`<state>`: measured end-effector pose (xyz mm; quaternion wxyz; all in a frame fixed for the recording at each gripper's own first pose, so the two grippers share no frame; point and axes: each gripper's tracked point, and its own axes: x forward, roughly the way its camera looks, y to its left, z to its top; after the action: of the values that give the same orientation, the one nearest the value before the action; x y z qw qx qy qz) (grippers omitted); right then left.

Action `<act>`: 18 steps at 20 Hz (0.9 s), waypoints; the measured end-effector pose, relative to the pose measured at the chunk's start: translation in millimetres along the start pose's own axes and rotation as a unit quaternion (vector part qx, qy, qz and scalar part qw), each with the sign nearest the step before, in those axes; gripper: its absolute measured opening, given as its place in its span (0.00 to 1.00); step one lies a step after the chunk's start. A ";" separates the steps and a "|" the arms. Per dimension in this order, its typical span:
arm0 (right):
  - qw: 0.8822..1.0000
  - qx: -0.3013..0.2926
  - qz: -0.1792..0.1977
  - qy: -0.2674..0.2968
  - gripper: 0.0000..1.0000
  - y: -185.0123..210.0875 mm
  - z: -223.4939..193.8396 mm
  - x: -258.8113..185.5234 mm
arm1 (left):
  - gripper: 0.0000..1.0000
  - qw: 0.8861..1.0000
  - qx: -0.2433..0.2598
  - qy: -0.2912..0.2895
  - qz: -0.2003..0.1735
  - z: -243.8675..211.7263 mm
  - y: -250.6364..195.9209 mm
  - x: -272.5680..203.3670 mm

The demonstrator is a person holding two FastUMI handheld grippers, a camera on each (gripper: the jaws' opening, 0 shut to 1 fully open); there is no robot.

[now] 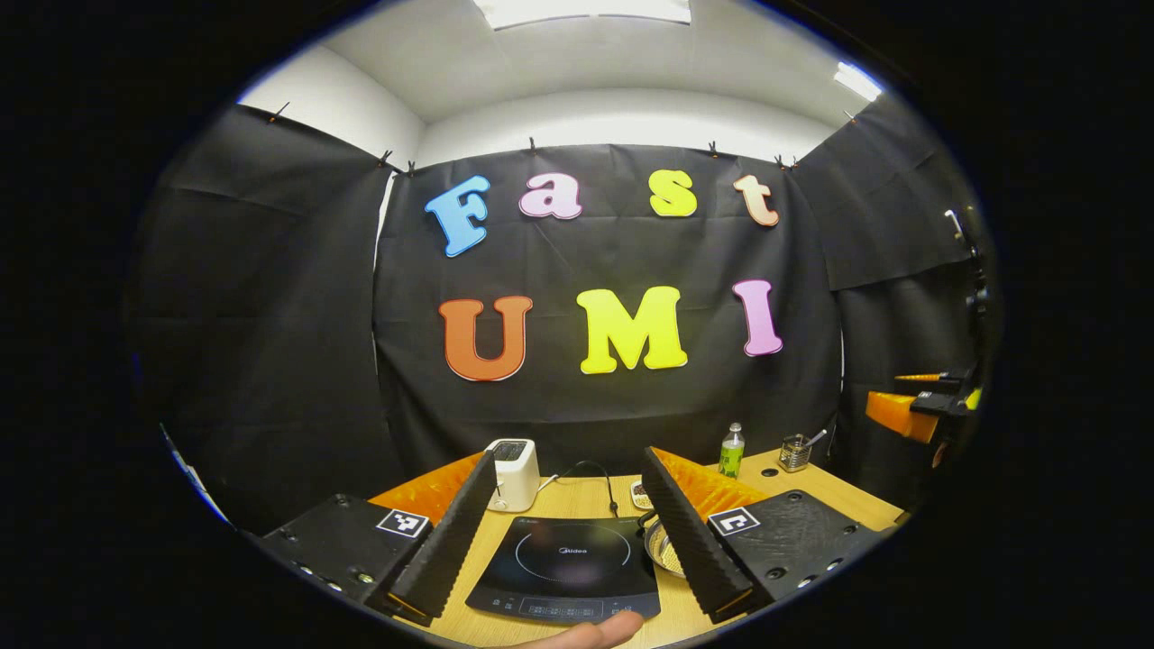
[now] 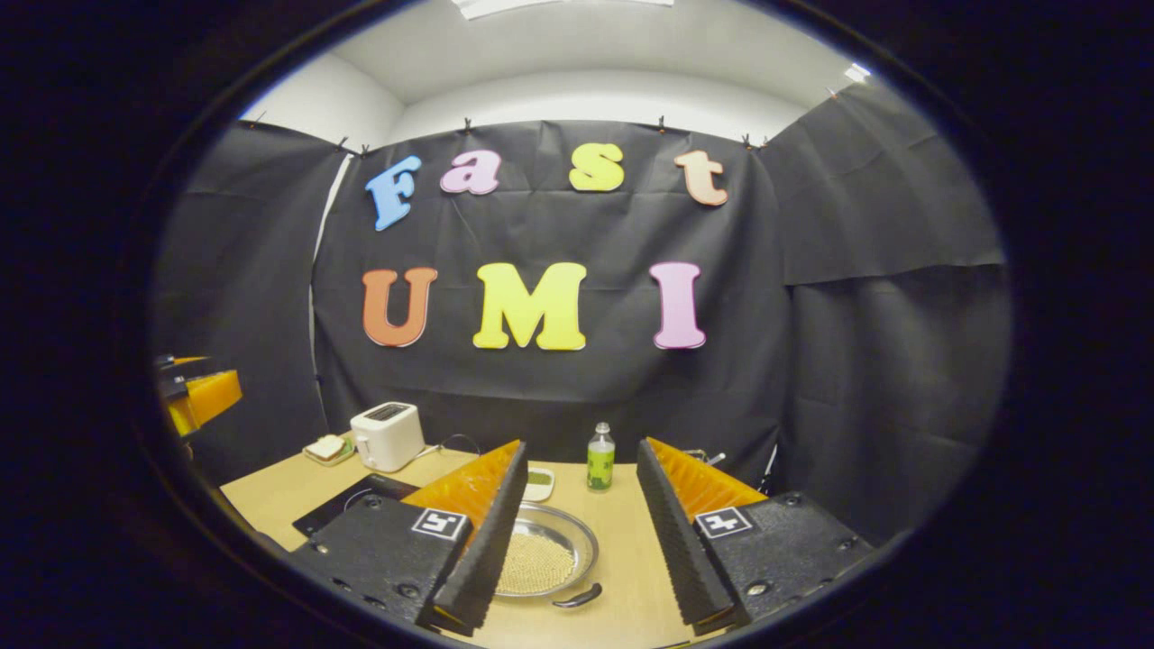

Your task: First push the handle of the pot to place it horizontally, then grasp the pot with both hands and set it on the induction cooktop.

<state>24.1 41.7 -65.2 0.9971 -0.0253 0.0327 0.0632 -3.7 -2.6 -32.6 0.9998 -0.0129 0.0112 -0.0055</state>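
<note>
Hidden or cut off: in the left gripper view the pot (image 1: 665, 548) shows as a metal sliver, the rest behind that gripper's right-hand finger (image 1: 690, 541); in the right gripper view its near-left part sits behind the left-hand finger (image 2: 482, 541).
Hard to read: the pot's pale, grainy contents cannot be identified; a fingertip (image 1: 586, 631) pokes in at the bottom edge of the left gripper view.
Pot handle: the dark handle (image 2: 578, 596) sits at the pot's (image 2: 550, 554) near rim, seemingly running roughly left-right across the right gripper view, though fisheye bending makes that uncertain.
Pot position: on the wooden table (image 2: 631, 541), just right of the induction cooktop (image 1: 566, 568), apart from it.
Pot vs right gripper (image 2: 577, 532): low between its 2 fingers, toward the left-hand one; no touch visible.
Pot vs left gripper (image 1: 568, 532): off to its right; the cooktop lies between its fingers.
Left gripper state: fingers wide apart, holding nothing.
Right gripper state: fingers wide apart, holding nothing.
Behind: white toaster (image 2: 388, 435), green bottle (image 2: 600, 458).
</note>
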 end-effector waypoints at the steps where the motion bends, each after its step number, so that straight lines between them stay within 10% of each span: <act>1: 1.000 -0.005 0.010 0.005 0.71 6.4 -7.1 4.3 | 0.96 1.000 -0.001 -0.001 0.000 -1.7 0.6 -2.0; 4: 0.997 -0.020 0.058 0.043 0.31 31.8 -40.2 18.9 | 0.97 1.000 -0.010 0.001 -0.002 -11.2 1.9 -5.9; 8: 0.992 -0.011 0.073 0.098 0.04 41.8 -82.3 29.3 | 0.97 1.000 -0.014 0.005 0.000 -25.1 6.7 -7.7; 18: 0.962 0.017 0.102 0.252 0.04 48.3 -201.8 47.8 | 0.96 1.000 -0.018 0.012 -0.004 -46.9 14.7 -11.8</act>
<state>52.7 84.5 -271.8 0.9451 -0.0199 0.2868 0.1555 -16.4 11.0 -79.6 0.9992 -0.0312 0.0229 -0.0098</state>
